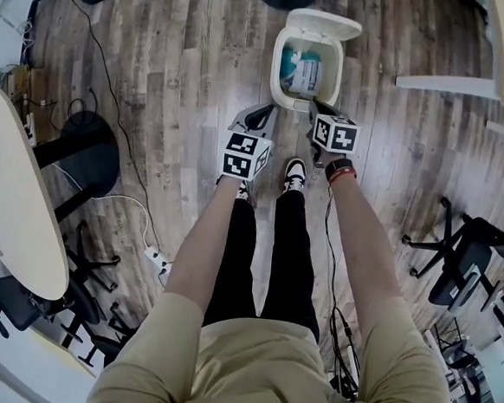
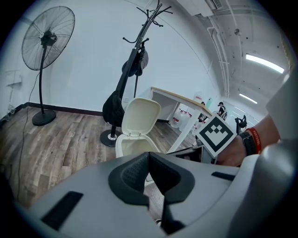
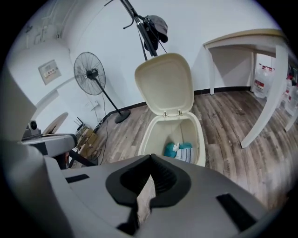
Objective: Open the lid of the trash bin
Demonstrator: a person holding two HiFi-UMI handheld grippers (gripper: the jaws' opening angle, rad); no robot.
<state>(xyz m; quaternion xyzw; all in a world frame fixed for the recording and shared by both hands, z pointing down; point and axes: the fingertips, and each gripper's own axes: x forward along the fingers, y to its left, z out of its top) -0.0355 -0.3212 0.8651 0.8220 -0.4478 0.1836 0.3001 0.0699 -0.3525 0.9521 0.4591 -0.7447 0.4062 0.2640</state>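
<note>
The wooden floor is being seen from above, and the trash bin is standing on it, straight in front of the person's shoes. The long axis of the bin's opening is running away from the person. The lid is being kept fully raised at the far edge of the bin. It is upright on its two hinges, and its hollow inner face is being turned toward the grippers.

A white table is standing to the right of the bin, with one slanted leg near it. Behind the bin a coat stand is being shown, and further to the left of the bin a standing fan. An office chair is being seen well apart from the bin, on its right. Nothing is standing between the bin and the grippers.

The left gripper is being held just beside the near left corner of the bin. Its jaws are pressed together at the tips and are carrying nothing. The right gripper is being held over the near rim of the bin. Its jaws are meeting in the same way, also with nothing between them.

Inside the bin a teal bag and striped paper are lying at the bottom.
</note>
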